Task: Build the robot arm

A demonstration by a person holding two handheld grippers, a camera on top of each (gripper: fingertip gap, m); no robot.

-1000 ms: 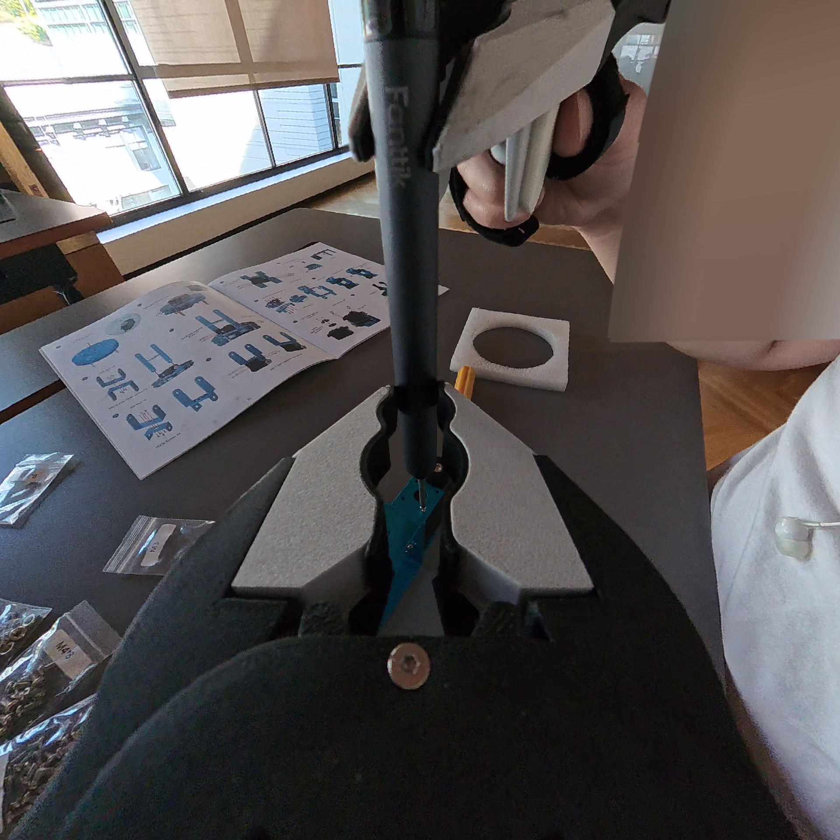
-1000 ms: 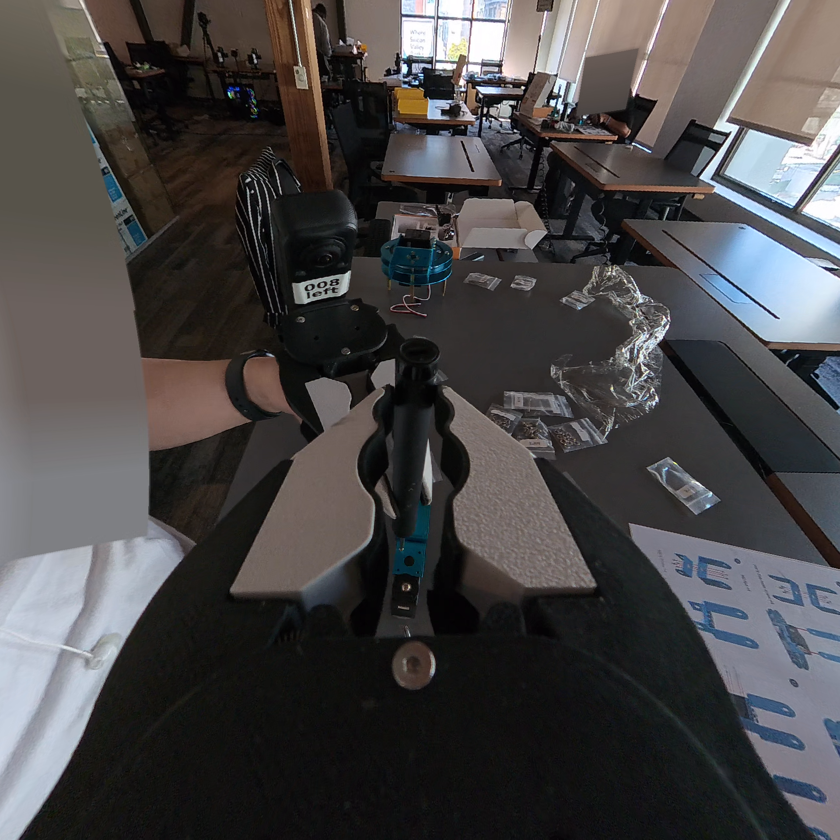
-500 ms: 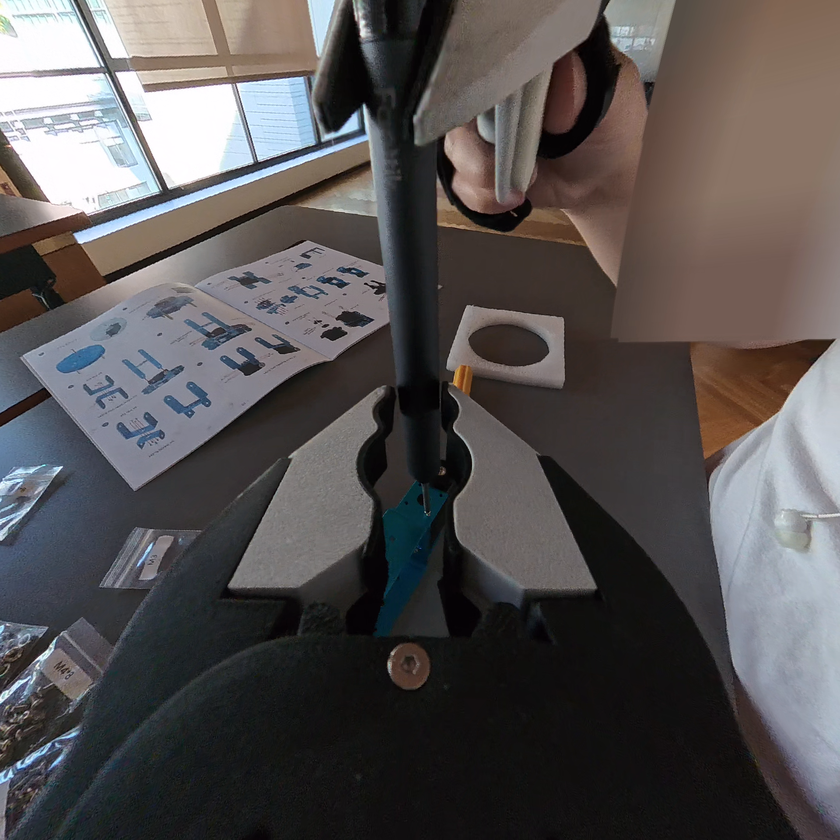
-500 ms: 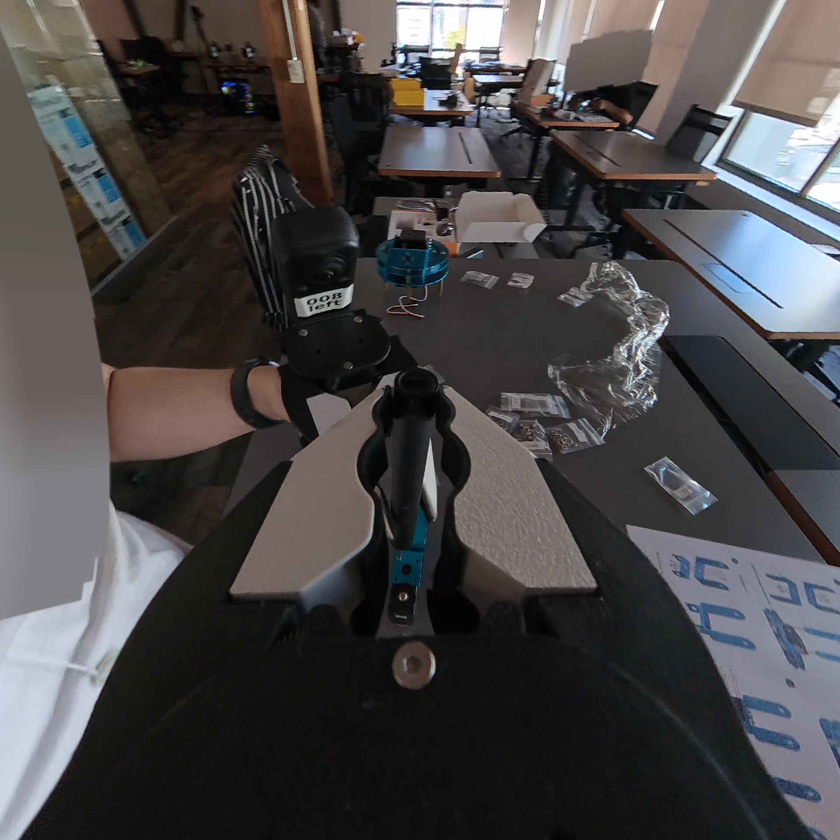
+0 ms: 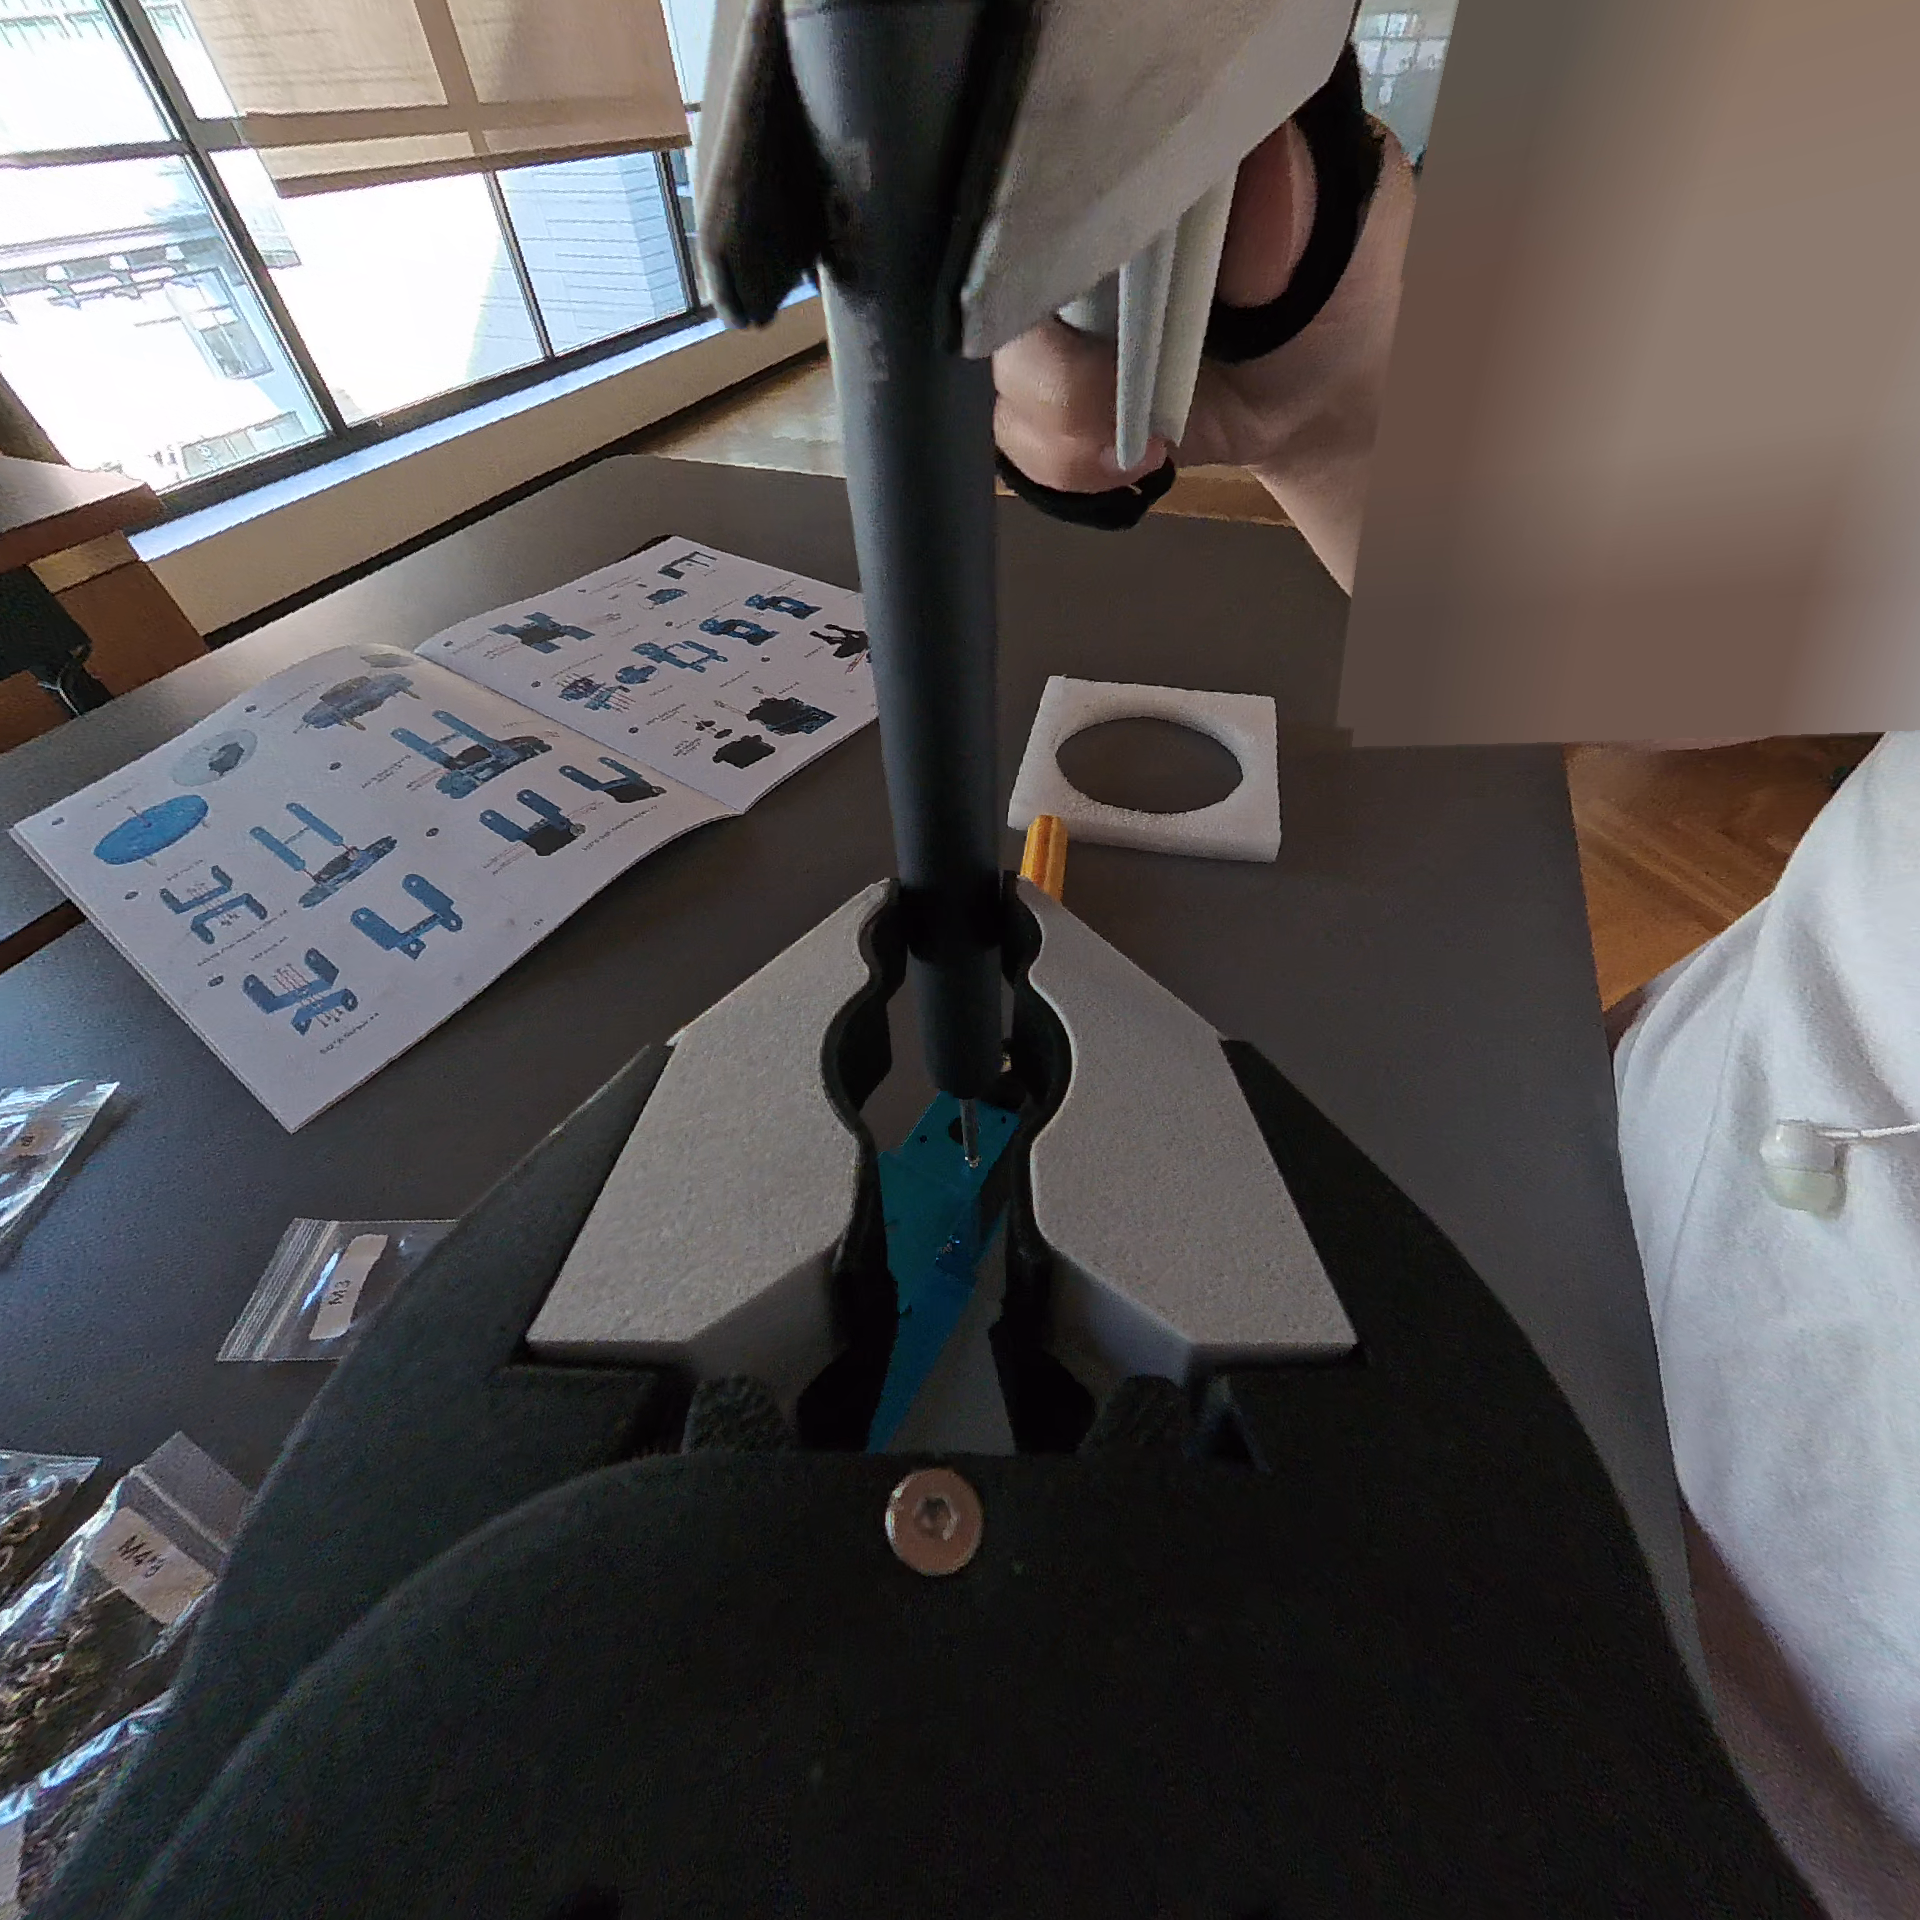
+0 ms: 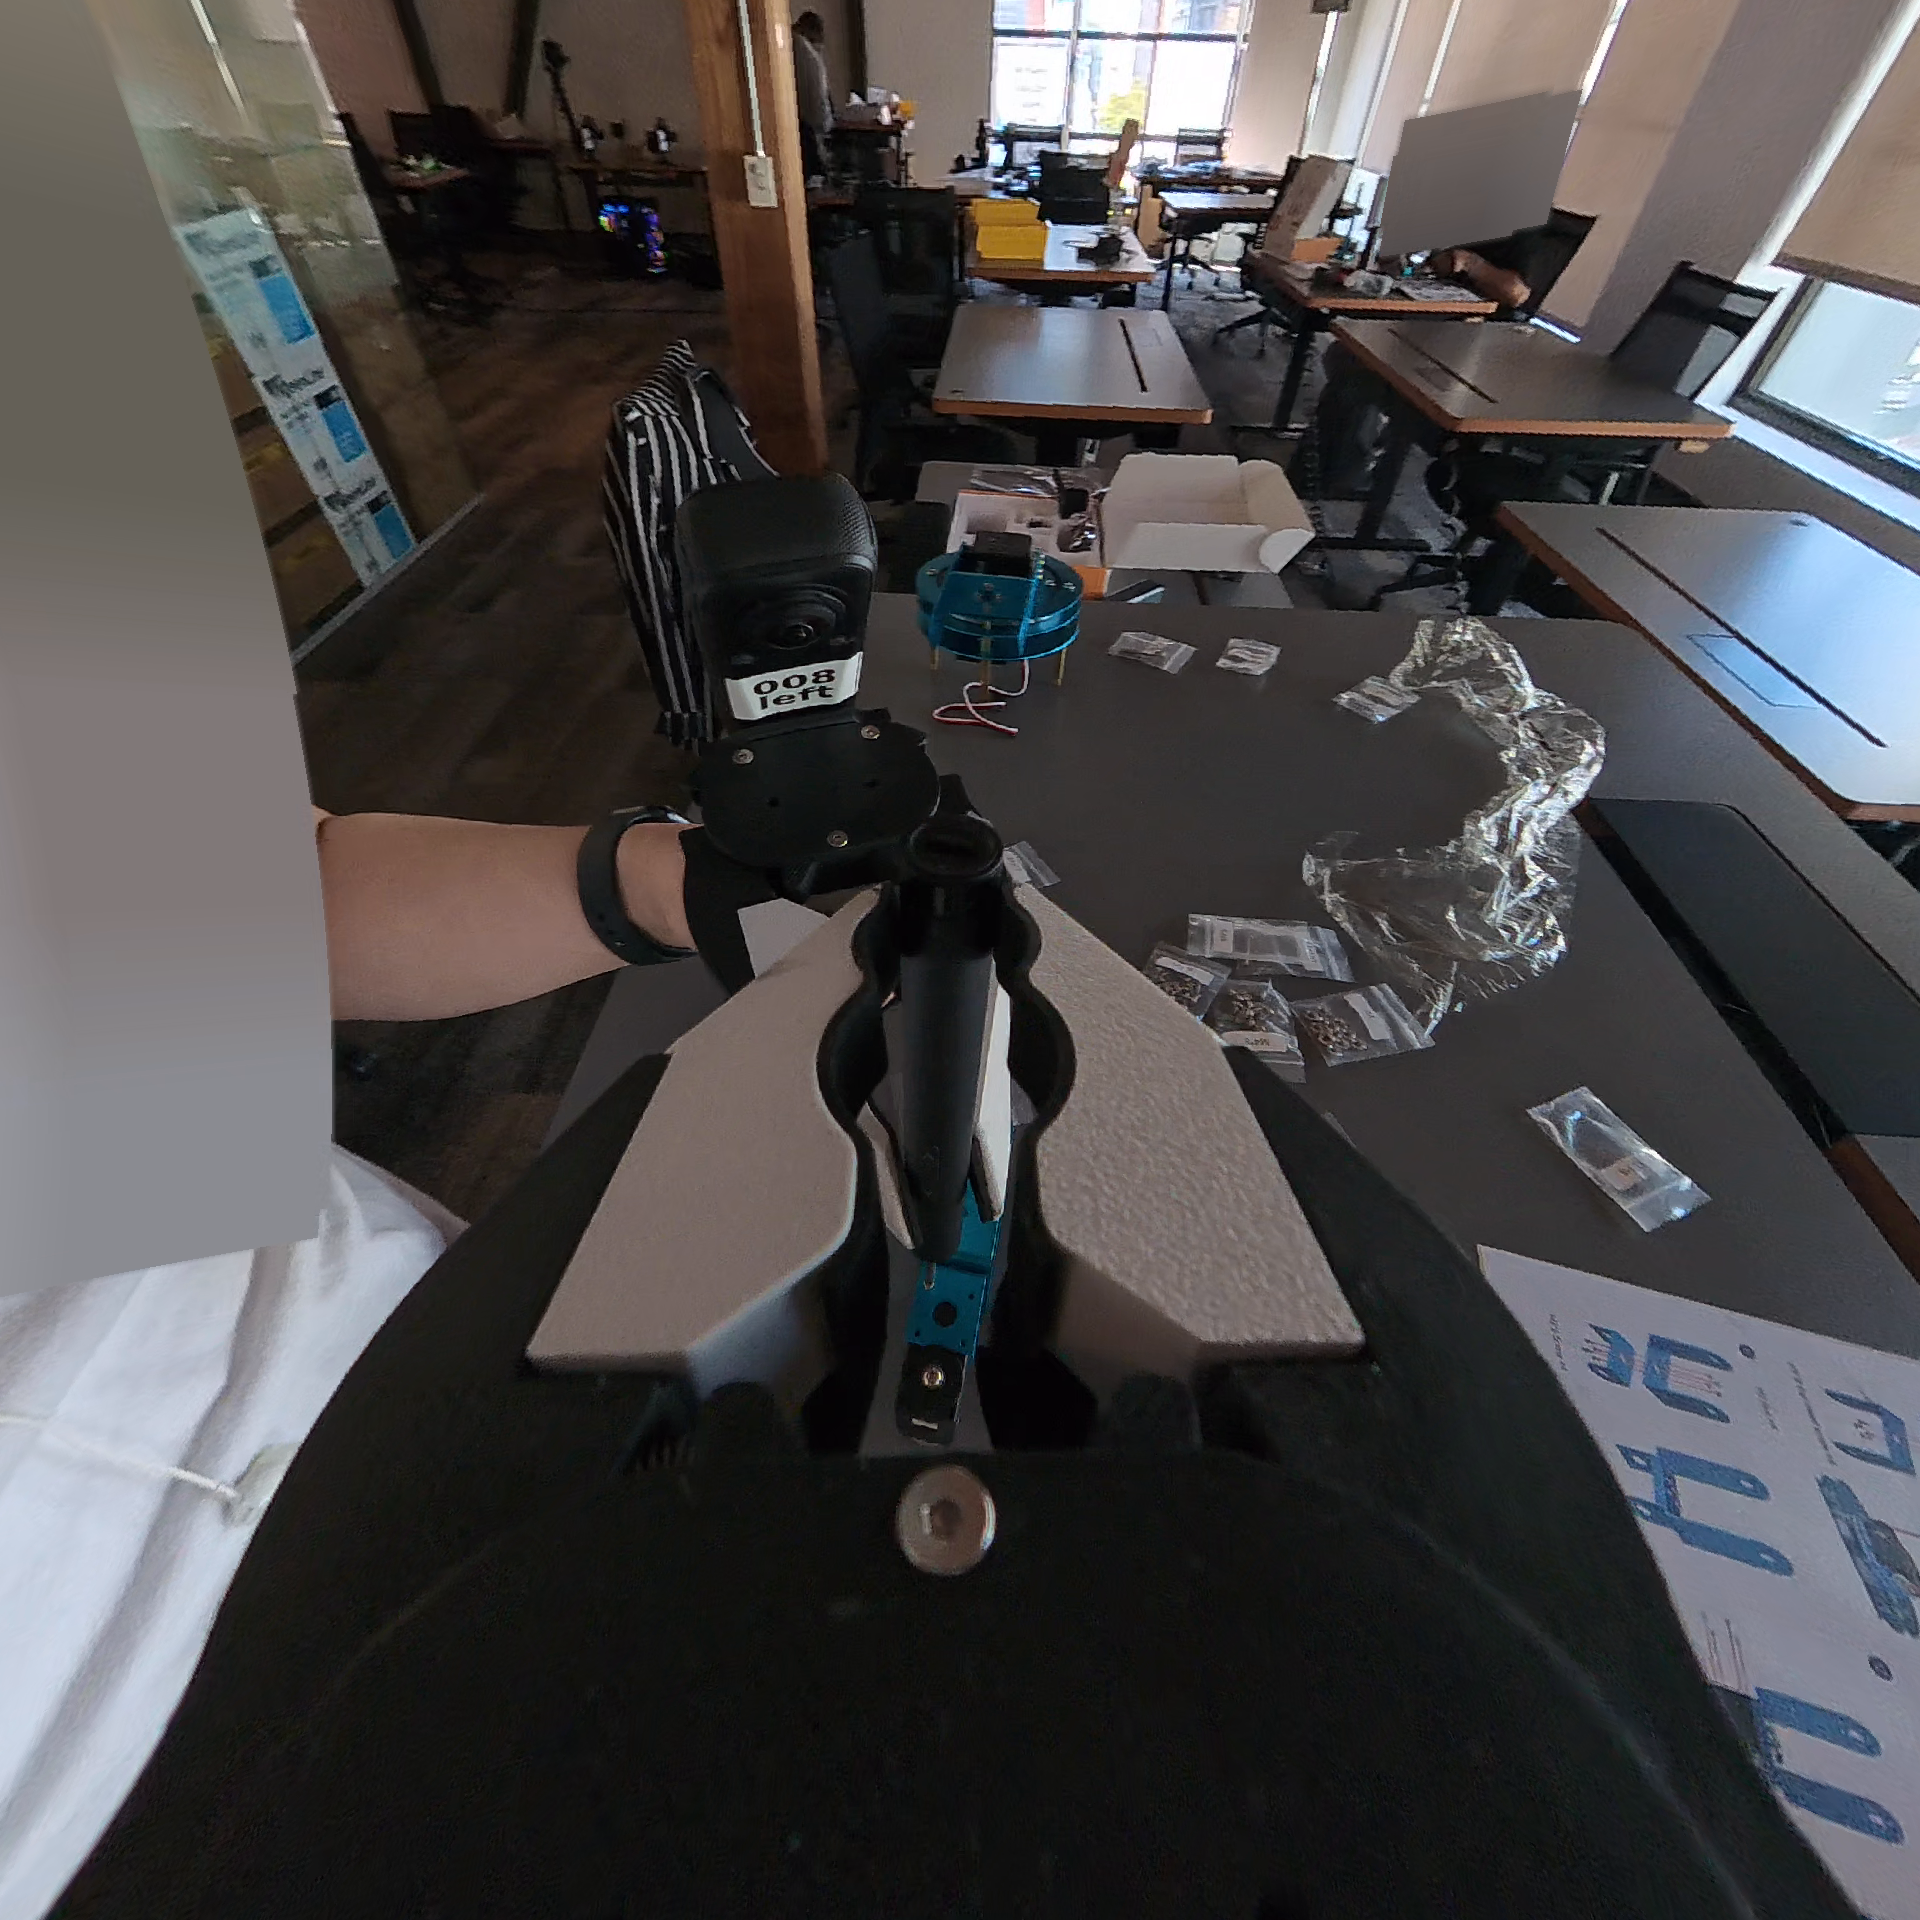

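My left gripper (image 5: 951,904) is shut on a blue metal bracket (image 5: 935,1247) and holds it above the dark table (image 5: 1403,987). My right gripper (image 6: 945,904) is shut on a dark grey screwdriver (image 6: 940,1060). The right gripper also shows at the top of the left wrist view (image 5: 894,104), with the screwdriver (image 5: 925,623) coming down between my left fingers. Its thin tip rests on the bracket's top face. In the right wrist view the bracket (image 6: 954,1314) shows below the screwdriver, and the left gripper's camera (image 6: 774,592) stands just beyond.
An open instruction booklet (image 5: 416,810) lies on the table, also in the right wrist view (image 6: 1766,1507). A white foam square with a round hole (image 5: 1252,717) and an orange handle (image 5: 1042,857) lie ahead. Bags of screws (image 6: 1278,997), crumpled plastic wrap (image 6: 1455,852) and a blue round assembly (image 6: 997,613) lie farther off. My right fingertips sit around 9 cm from my left ones.
Both grippers keep their hold and the screwdriver tip stays on the bracket. The right gripper has shifted slightly, and its view has turned a little to the right.
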